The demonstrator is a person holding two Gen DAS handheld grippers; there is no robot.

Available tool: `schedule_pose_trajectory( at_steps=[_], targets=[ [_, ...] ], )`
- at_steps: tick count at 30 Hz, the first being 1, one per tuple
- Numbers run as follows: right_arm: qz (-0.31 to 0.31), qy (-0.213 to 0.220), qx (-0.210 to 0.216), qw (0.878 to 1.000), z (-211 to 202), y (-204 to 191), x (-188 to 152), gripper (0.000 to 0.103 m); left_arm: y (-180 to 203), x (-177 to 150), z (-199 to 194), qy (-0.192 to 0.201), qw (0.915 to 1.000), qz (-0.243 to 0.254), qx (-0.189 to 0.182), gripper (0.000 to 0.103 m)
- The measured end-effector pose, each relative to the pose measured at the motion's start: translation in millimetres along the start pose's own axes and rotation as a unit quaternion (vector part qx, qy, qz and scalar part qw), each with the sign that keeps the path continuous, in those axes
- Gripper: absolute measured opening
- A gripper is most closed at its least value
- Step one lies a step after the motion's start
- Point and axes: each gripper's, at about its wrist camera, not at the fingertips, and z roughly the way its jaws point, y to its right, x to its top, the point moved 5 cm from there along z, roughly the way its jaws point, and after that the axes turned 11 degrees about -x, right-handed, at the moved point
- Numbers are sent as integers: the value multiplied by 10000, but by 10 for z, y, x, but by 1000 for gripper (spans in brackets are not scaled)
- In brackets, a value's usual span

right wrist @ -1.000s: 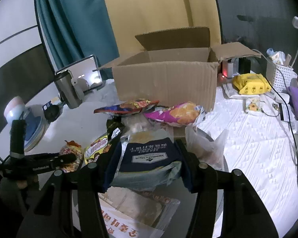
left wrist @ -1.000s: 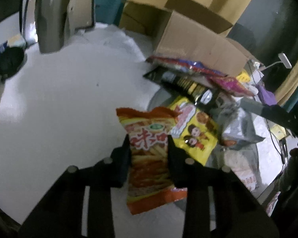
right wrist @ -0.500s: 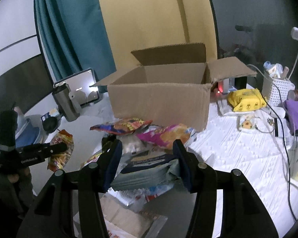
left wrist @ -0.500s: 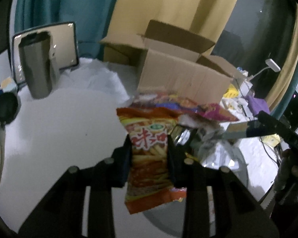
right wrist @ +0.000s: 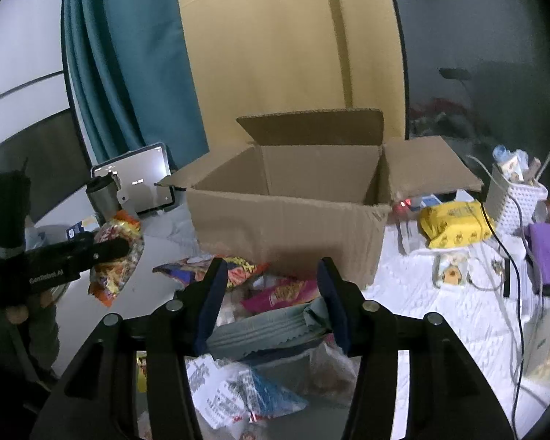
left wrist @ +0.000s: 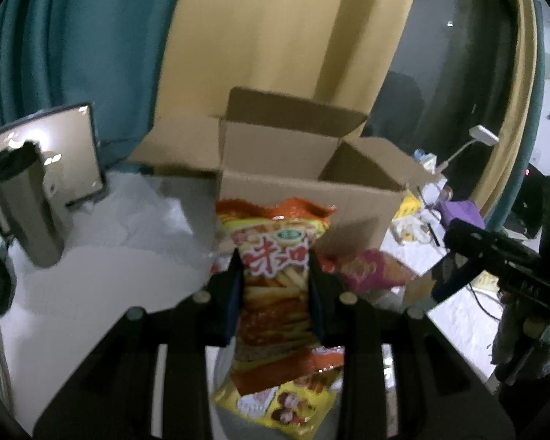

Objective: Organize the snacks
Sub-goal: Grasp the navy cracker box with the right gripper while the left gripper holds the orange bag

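Orange snack bag [left wrist: 275, 278] pinched in left gripper [left wrist: 275, 275].

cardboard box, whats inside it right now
The cardboard box stands open with its flaps up. Only bare brown inner walls show, in both views. Its front wall hides the floor and lower part, so whether any snacks lie at the bottom cannot be seen.

The floor of the cardboard box [right wrist: 289, 227] is hidden behind its front wall. Below the box, the grey-green packet [right wrist: 264, 333] is partly covered by the right gripper [right wrist: 271, 304], and its print cannot be read.
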Motion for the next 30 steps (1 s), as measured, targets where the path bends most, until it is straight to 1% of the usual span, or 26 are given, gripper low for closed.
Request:
schedule_pose_trajectory(
  at_steps=[4, 7, 8, 9, 13, 16, 17, 18, 19, 20, 21, 25, 30],
  targets=[
    [-111, 99, 13, 9999, 23, -27, 165, 52, 16, 160, 98, 81, 9999, 78, -94, 32],
    [-206, 180, -2, 9996, 50, -43, 316, 46, 31, 300, 177, 150, 9996, 179, -164, 32],
    [-251, 215, -31, 9994, 63, -46, 373, 38, 38, 330, 197, 158, 9995, 207, -176, 32],
    [-287, 260, -53, 9992, 75, -46, 434, 26, 45, 382, 232, 175, 9993, 255, -200, 32],
    [-324, 322, -133, 9989, 183, -18, 615, 25, 72, 500, 330, 206, 9988, 380, -245, 32],
    [-171, 149, -125, 9997, 270, 36, 590, 25, 70, 527, 396, 188, 9986, 383, -301, 32],
    [-96, 38, -149, 9998, 311, 69, 535, 28, 71, 523, 412, 175, 9987, 375, -311, 32],
    [-16, -91, -197, 9998, 357, 107, 461, 39, 66, 510, 428, 153, 9987, 360, -324, 32],
    [52, -275, -242, 9993, 411, 149, 353, 47, 63, 488, 433, 136, 9988, 343, -332, 32],
    [164, -487, -253, 9984, 427, 176, 259, 62, 59, 471, 444, 114, 9988, 322, -344, 32],
    [245, -595, -243, 9976, 429, 206, 153, 71, 54, 449, 455, 84, 9989, 304, -355, 32],
    [445, -1063, -221, 9931, 358, 304, -257, 74, 45, 344, 492, -61, 9989, 240, -395, 32],
    [592, -1364, -454, 9878, 258, 427, -602, 74, 75, 154, 529, -240, 9986, 132, -446, 32]
  ],
)
